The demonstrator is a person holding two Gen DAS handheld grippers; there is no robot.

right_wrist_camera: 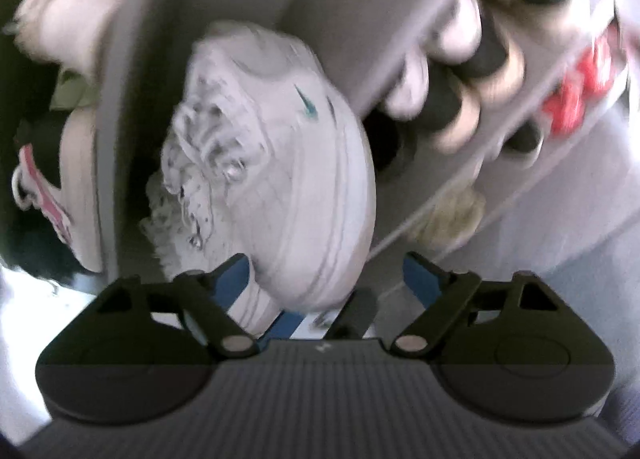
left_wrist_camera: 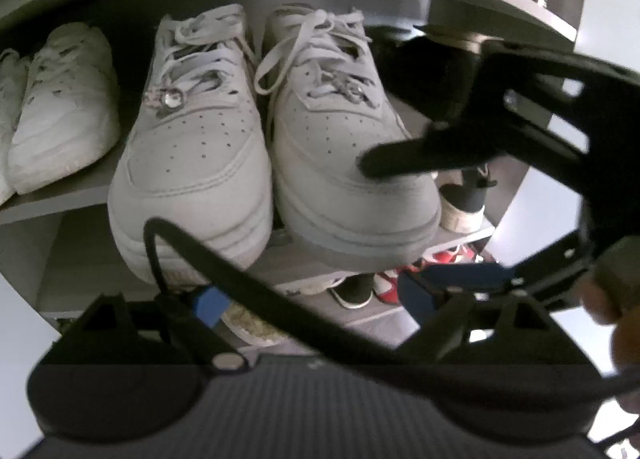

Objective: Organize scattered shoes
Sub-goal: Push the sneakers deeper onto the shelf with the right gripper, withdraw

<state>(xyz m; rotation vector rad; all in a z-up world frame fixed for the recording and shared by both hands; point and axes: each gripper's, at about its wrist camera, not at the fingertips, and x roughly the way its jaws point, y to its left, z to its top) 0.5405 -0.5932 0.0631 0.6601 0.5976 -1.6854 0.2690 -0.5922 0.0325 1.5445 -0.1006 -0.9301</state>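
From the left wrist, a pair of grey sneakers [left_wrist_camera: 264, 147] sits toe-out on a grey shelf [left_wrist_camera: 52, 203], laces loose. Left of the pair on that shelf stands a white sneaker [left_wrist_camera: 64, 107]. Below the pair, lower shelves hold black and red shoes [left_wrist_camera: 416, 279]. The left gripper [left_wrist_camera: 316, 295] hangs released just under the pair's toes, blue pads wide, gripping nothing. The right gripper's black finger [left_wrist_camera: 404, 159] lies against the right-hand sneaker's toe.

From the right wrist, blurred, the view is rolled. The right gripper [right_wrist_camera: 328, 279] is unclenched; the grey pair's toe [right_wrist_camera: 304, 219] reaches between its blue pads [right_wrist_camera: 232, 279], touching the left one.
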